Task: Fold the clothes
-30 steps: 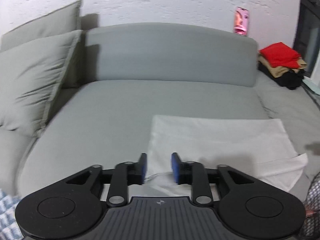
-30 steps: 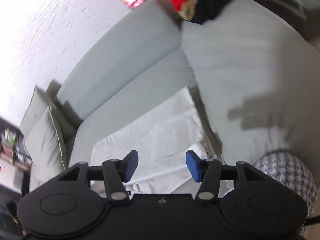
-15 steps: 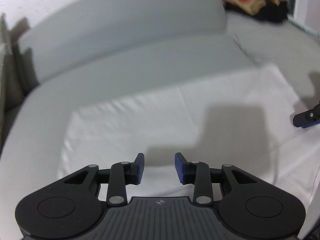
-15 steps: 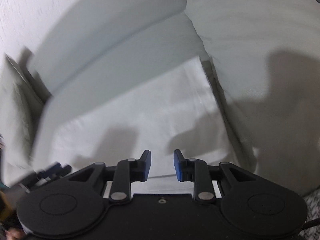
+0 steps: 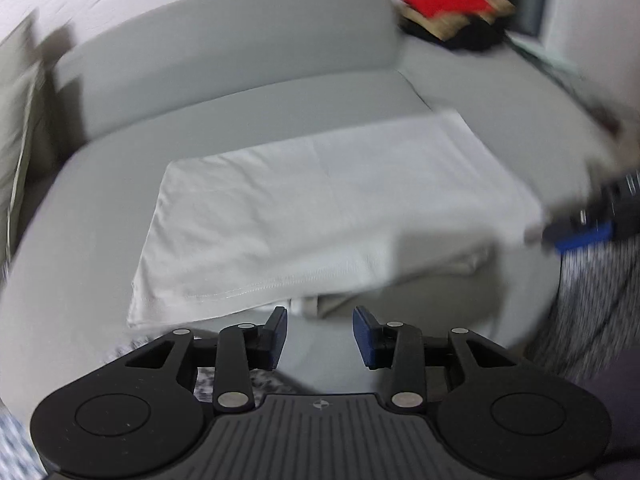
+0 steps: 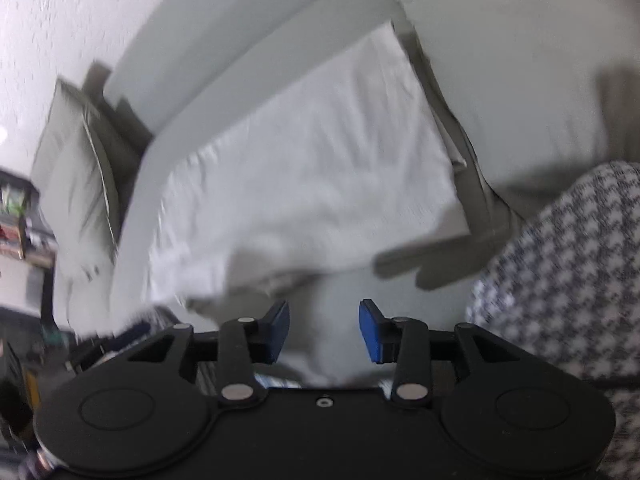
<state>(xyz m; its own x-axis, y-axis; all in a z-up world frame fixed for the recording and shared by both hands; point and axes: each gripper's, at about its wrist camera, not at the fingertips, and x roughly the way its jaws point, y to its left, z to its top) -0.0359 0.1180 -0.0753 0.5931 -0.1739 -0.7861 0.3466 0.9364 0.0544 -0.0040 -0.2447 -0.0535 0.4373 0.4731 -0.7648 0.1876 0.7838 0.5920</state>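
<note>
The white garment [image 5: 320, 208] lies doubled over near the front edge of the grey sofa [image 5: 240, 92], hem toward the viewer, ready for another fold. Both the left gripper [image 5: 319, 330] and right gripper [image 6: 324, 326] hover just short of it, their 2 fingers each spread and empty.

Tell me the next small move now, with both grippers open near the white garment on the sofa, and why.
Probably ease the left gripper forward onto the hemmed near edge of the white garment and close. Its jaws stand open just short of that edge, and the right gripper is open and empty too, so nothing is gripped for another fold.
</note>
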